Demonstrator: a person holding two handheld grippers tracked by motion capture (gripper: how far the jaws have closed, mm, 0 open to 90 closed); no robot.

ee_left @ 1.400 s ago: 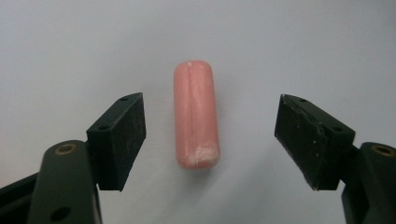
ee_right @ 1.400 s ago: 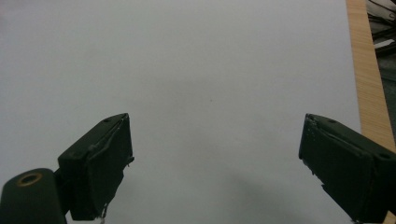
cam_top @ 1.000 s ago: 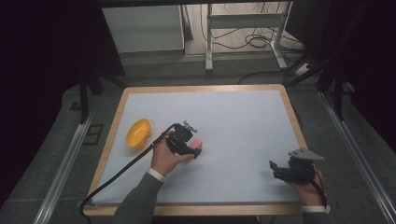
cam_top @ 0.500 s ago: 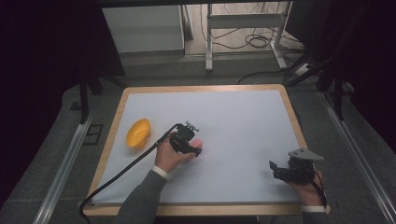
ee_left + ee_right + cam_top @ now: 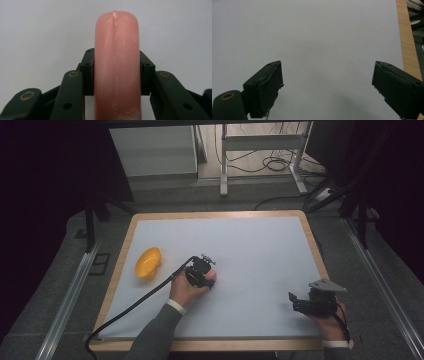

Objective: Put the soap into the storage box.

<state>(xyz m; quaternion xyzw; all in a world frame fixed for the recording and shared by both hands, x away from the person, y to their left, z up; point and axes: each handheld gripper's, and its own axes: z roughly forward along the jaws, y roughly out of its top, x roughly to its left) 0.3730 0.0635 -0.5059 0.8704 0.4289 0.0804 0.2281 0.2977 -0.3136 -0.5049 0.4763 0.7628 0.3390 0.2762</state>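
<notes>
A pink rounded object (image 5: 116, 62) stands upright between the jaws of my left gripper (image 5: 116, 72), which is shut on its two sides. From above, the left gripper (image 5: 202, 271) sits near the middle of the white table, with the pink object (image 5: 212, 274) showing at its tip. A yellow bowl (image 5: 148, 262) lies tipped on its side to the left of it. My right gripper (image 5: 300, 301) rests near the front right of the table, its jaws spread wide and nothing between them (image 5: 327, 85).
The white table top (image 5: 250, 250) has a wooden rim (image 5: 312, 232), which appears as a strip (image 5: 408, 45) at the right of the right gripper view. A black cable (image 5: 125, 312) trails from the left gripper to the front left corner.
The left gripper with the pink object has edged slightly toward the front of the table. The right gripper and the yellow bowl have stayed put.
</notes>
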